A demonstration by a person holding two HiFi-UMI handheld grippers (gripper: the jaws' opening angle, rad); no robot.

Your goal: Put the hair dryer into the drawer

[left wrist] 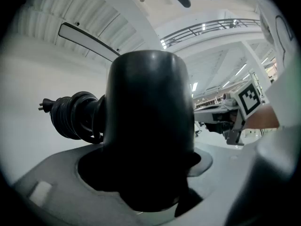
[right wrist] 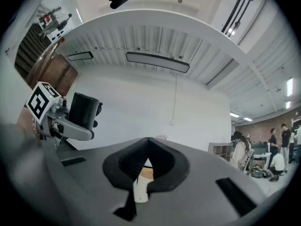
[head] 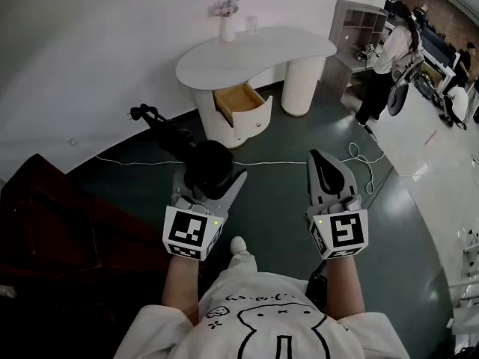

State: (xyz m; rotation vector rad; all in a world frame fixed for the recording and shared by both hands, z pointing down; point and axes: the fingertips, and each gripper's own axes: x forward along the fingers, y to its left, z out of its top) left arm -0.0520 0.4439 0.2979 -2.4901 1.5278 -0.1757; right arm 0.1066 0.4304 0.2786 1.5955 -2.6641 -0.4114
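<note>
My left gripper [head: 209, 178] is shut on the black hair dryer [head: 206, 164], held level above the dark floor. Its handle and coiled cord [head: 153, 120] stick out to the far left. In the left gripper view the dryer's barrel [left wrist: 149, 140] fills the space between the jaws. My right gripper [head: 320, 159] hangs beside it, shut and empty. The wooden drawer [head: 241, 103] stands pulled open under the white curved table [head: 299, 49] ahead. The right gripper view shows the dryer [right wrist: 84, 109] at its left and the drawer [right wrist: 147, 174] through the jaws' notch.
A vase [head: 226, 22] and a glass [head: 251, 25] stand on the table. A white cable [head: 361, 161] lies on the floor at the right. A dark wooden piece [head: 45, 215] is at the left. A shelf unit [head: 358, 22] and people [head: 389, 58] are at the far right.
</note>
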